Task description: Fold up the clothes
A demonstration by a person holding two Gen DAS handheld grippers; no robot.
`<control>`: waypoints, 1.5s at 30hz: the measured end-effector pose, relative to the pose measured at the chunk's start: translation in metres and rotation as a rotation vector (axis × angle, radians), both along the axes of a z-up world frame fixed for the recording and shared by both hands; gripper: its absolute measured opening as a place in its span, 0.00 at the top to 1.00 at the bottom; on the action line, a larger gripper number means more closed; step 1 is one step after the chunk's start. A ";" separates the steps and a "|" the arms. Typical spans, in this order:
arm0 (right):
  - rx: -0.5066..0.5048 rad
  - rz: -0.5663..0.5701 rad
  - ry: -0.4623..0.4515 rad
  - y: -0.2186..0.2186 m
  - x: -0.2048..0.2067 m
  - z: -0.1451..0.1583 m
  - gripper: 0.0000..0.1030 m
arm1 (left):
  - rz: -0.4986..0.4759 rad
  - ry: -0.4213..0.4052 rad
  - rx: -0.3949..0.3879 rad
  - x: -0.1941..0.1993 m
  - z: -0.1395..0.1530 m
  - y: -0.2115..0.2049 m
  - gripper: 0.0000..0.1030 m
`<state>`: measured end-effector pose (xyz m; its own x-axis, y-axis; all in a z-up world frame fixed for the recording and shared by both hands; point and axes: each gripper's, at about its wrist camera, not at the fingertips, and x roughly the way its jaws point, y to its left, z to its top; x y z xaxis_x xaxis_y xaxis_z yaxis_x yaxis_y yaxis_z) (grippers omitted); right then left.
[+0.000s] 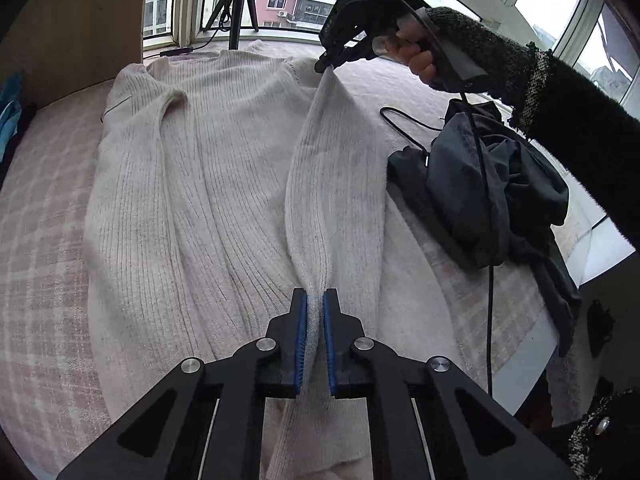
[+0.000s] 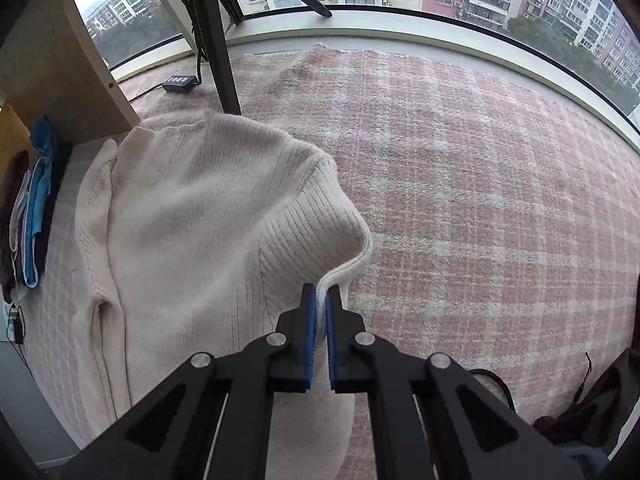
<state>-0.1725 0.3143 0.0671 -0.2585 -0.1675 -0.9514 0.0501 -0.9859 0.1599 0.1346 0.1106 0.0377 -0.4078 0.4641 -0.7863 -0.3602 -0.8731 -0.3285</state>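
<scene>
1. The left gripper point(image 1: 315, 300) is nearly closed, its blue pads pinching a raised fold of the sweater point(image 1: 192, 184) at the near hem
2. The right gripper point(image 2: 321, 294) is nearly closed too, clamped on a sweater edge; in the left wrist view it point(image 1: 325, 65) lifts that edge above the far shoulder, so a ridge of knit runs between the two grippers
3. The sweater, cream and ribbed, lies spread on a pink plaid blanket point(image 2: 480, 184), and all places here are given from the sweater
4. No containers show; a heap of dark clothes point(image 1: 492, 192) lies just to its right, with a black cable point(image 1: 489, 288) across it
5. Beyond its collar stands a tripod point(image 1: 239, 4) by the window, near a wooden panel point(image 2: 60, 64)
6. To its right, past the lifted edge, bare blanket runs to the window sill
</scene>
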 end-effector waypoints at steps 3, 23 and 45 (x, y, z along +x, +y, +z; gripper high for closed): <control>0.003 0.025 0.045 -0.009 0.000 0.021 0.96 | 0.028 0.025 0.077 0.019 0.022 -0.005 0.96; 0.001 0.302 0.169 -0.026 0.097 0.001 0.76 | -0.072 -0.015 -0.217 0.061 -0.030 0.036 0.60; -0.227 0.056 0.034 0.031 0.060 -0.039 0.91 | -0.164 -0.014 -0.152 0.076 -0.023 0.087 0.87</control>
<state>-0.1124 0.3453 0.0281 -0.2741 -0.3909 -0.8787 0.1125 -0.9204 0.3743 0.2111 0.1976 0.0148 -0.3255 0.3987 -0.8574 -0.4977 -0.8432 -0.2032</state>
